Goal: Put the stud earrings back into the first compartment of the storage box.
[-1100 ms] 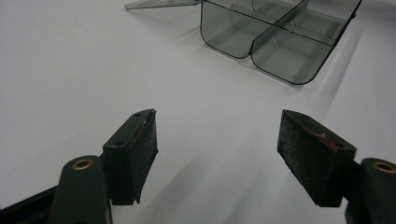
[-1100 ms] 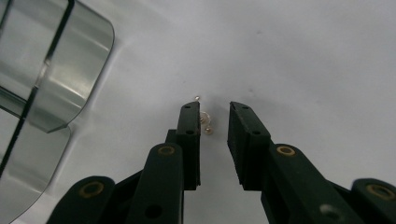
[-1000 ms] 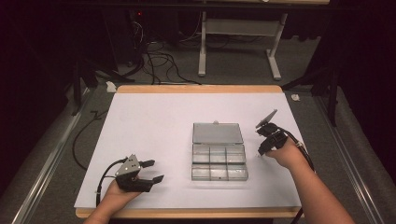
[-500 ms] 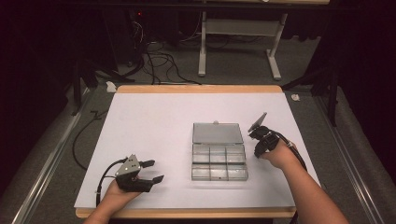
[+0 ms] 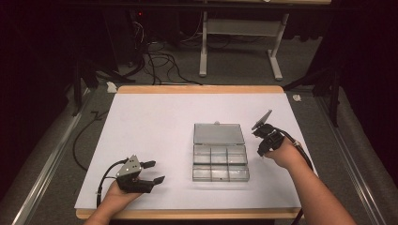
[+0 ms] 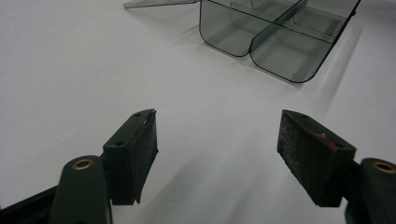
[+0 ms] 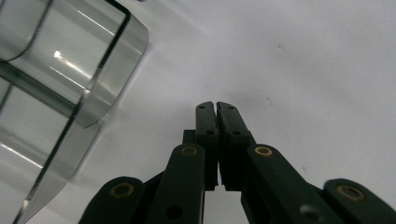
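High view: an open clear box is seen mid-bench; left claw spread, well left of it; right claw just right. Left claw view: jaws wide apart, box ahead. Right claw view: jaws pressed together, empty, box corner alongside.

Clear smoky-grey box, white table cover, black tools.

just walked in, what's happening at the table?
A person holds a hand-held gripper in each hand over a white table. A clear plastic compartment box lies open mid-table, its compartments looking empty. The right hand-held gripper sits shut beside the box's right edge, holding nothing. The left hand-held gripper rests open near the front left, aimed toward the box.
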The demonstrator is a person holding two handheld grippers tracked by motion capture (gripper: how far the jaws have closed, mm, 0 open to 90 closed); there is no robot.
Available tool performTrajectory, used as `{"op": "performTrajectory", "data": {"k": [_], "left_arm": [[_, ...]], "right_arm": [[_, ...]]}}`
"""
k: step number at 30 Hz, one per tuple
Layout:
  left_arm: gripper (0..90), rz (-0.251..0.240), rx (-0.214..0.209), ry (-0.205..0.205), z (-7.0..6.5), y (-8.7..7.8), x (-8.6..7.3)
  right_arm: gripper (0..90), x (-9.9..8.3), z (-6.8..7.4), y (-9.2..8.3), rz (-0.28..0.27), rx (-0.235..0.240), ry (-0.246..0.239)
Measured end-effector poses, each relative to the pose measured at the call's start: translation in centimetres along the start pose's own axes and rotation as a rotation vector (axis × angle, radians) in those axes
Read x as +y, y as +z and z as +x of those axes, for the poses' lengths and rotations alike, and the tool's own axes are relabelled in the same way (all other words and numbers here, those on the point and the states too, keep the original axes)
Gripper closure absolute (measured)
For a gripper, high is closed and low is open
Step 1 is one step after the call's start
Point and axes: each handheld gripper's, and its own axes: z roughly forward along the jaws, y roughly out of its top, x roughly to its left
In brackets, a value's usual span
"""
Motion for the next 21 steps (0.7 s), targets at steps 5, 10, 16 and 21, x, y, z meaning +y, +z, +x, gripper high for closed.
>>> {"op": "performTrajectory", "data": {"k": [5, 10, 16, 21], "left_arm": [[29.2, 0.002, -0.001, 0.001, 0.0, 0.0, 0.0], [29.3, 0.003, -0.002, 0.001, 0.0, 0.0, 0.0], [29.3, 0.004, -0.003, 0.001, 0.0, 0.1, 0.0], [29.3, 0.006, -0.005, 0.002, 0.0, 0.1, 0.0]], "right_arm": [[88.8, 0.0, 0.5, -1.1, -0.012, 0.013, -0.005], [88.8, 0.2, 1.4, -2.1, -0.013, 0.019, -0.03], [88.8, 0.7, 2.9, -3.4, -0.017, 0.022, -0.063], [88.8, 1.4, 4.3, -3.7, -0.014, 0.032, -0.099]]}}
